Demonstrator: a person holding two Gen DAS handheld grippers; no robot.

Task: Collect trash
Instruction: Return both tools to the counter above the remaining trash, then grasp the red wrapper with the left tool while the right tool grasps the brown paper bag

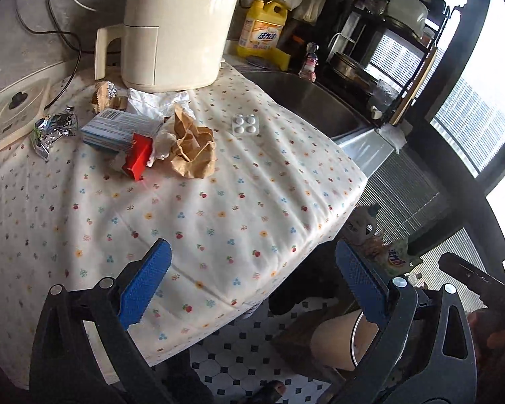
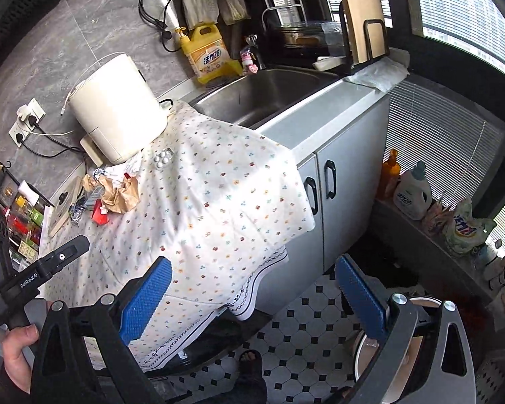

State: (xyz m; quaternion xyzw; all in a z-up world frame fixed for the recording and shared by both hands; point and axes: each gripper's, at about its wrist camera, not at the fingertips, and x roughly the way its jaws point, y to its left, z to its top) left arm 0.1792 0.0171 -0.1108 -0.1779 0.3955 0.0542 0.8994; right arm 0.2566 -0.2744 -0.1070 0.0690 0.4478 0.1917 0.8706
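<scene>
Wall: grey marbled stone tiles (image 2: pixel 84 33), white sockets (image 2: pixel 30 114) with black cables plugged in.
Floor: white octagonal tiles with small black squares (image 2: pixel 306 316).
Worktop: draped in a white flower-printed cloth (image 1: pixel 219 208), next to a stainless steel sink (image 2: pixel 262 94).
Cabinet: pale grey doors with black handles (image 2: pixel 330 175).
Windows: dark-framed panes (image 2: pixel 461 10), slatted blinds (image 2: pixel 437 141) below, bright daylight, tower blocks outside.

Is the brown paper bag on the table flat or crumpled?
Crumpled: the brown paper bag sits bunched in creased folds on the tablecloth.
</scene>
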